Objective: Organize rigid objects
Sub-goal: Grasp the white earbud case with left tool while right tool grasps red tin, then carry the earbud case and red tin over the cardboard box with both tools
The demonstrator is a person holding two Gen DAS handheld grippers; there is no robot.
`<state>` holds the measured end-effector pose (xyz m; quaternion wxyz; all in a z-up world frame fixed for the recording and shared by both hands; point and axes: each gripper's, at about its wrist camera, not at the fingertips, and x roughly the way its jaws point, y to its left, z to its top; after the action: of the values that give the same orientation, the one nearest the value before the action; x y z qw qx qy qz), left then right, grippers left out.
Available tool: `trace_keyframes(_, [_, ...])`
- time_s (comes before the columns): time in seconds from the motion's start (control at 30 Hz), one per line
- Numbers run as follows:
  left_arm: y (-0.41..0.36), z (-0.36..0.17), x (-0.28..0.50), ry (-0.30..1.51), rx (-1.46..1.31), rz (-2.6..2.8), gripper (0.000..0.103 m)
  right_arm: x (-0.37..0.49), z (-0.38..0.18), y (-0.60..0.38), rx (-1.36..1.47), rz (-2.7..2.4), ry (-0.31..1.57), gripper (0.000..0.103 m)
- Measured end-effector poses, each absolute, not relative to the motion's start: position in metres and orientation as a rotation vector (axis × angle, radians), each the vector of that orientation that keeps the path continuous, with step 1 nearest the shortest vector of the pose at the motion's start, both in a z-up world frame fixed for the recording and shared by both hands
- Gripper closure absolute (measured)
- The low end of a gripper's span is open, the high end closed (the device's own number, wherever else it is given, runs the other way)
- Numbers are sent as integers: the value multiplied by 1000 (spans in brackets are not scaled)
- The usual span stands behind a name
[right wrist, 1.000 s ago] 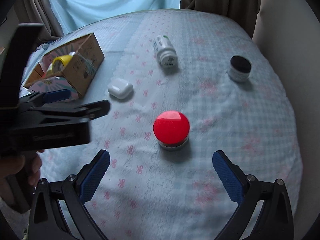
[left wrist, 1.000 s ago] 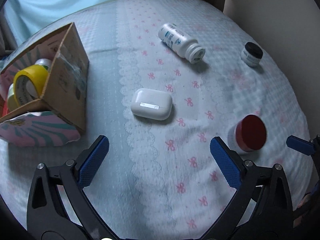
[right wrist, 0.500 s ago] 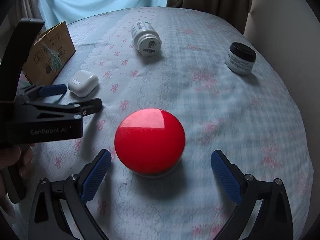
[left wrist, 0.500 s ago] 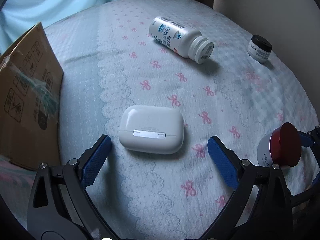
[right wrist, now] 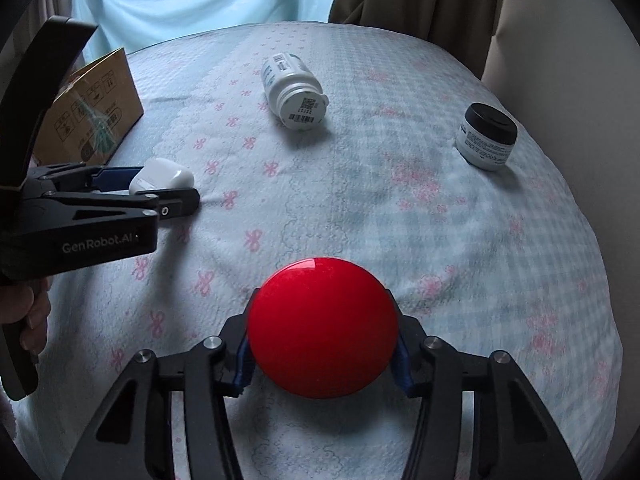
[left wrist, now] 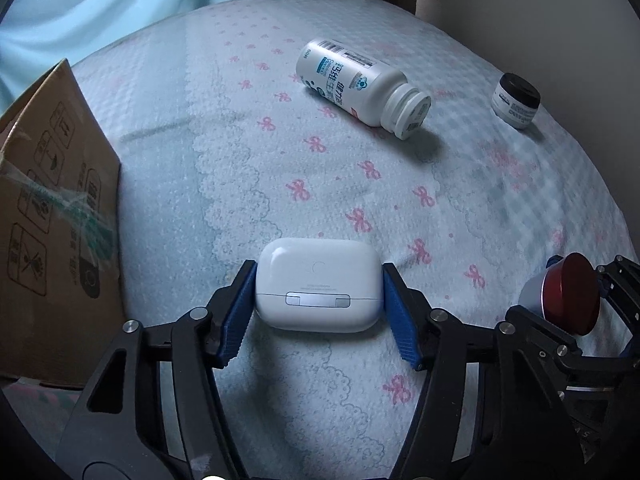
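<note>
On bedspread point(left wrist: 248, 128): left gripper point(left wrist: 318, 300), wide open 0.5 s ago, now clamped on white earbud case point(left wrist: 318, 284); right gripper point(right wrist: 322, 348) likewise closed on red-lidded jar point(right wrist: 322, 326). Both ready for lift toward cardboard box point(left wrist: 52, 208).

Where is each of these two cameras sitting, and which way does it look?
Left wrist view: rides the left gripper, looking forward along its fingers, shut on the white earbud case; cardboard box to its left.
Right wrist view: rides the right gripper, looking forward at the red-lidded jar it clamps; the person's hand shows at the left edge.
Shared: both show the white bottle lying on its side, the black-lidded jar, and the other gripper.
</note>
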<state>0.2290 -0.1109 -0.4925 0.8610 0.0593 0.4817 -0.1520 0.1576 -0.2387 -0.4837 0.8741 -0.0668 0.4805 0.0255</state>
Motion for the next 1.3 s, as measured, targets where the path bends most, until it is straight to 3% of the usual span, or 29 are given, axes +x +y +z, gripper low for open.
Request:
trace_keyframes(0.33, [-105, -481, 222, 1027, 80, -310, 46, 157, -478, -242, -114, 26, 1009, 53])
trace_keyframes(0.5, [-104, -450, 209, 1003, 59, -300, 46, 153, -458, -249, -89, 23, 1003, 53])
trace_keyframes(1.1, [-82, -228, 154, 887, -84, -191, 46, 129, -264, -244, -55, 89, 929, 53])
trace_keyframes(1.3, [-44, -180, 143, 878, -121, -155, 46, 131, -218, -216, -40, 167, 939, 53])
